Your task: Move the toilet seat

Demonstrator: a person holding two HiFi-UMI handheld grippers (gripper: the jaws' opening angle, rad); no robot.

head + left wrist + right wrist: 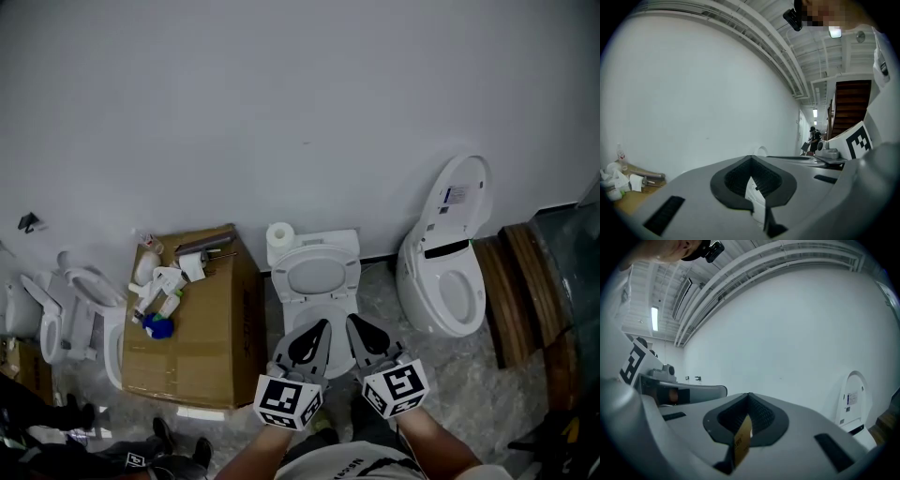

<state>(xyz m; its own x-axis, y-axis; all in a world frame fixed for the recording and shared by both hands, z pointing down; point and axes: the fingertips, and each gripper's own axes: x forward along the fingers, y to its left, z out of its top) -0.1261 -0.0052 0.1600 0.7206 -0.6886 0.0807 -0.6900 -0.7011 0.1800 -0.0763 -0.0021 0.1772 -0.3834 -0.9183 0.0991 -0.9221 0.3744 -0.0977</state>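
The white toilet (pixel 319 309) stands against the wall in the middle of the head view. Its seat (pixel 317 276) looks tipped up toward the tank. My left gripper (pixel 320 327) and right gripper (pixel 353 323) hang side by side just above the bowl's front edge, touching nothing. Both are shut with nothing between the jaws. The left gripper view shows only the shut left gripper (pixel 751 159) against the bare wall. In the right gripper view the shut right gripper (pixel 749 395) also faces the wall. The seat is out of sight in both gripper views.
A cardboard box (pixel 202 319) with bottles on top stands left of the toilet. A paper roll (pixel 280 236) sits beside the tank. Another toilet (pixel 448 281) with its lid raised stands to the right, wooden planks (pixel 516 291) beyond it. A third toilet (pixel 80 319) lies at the far left.
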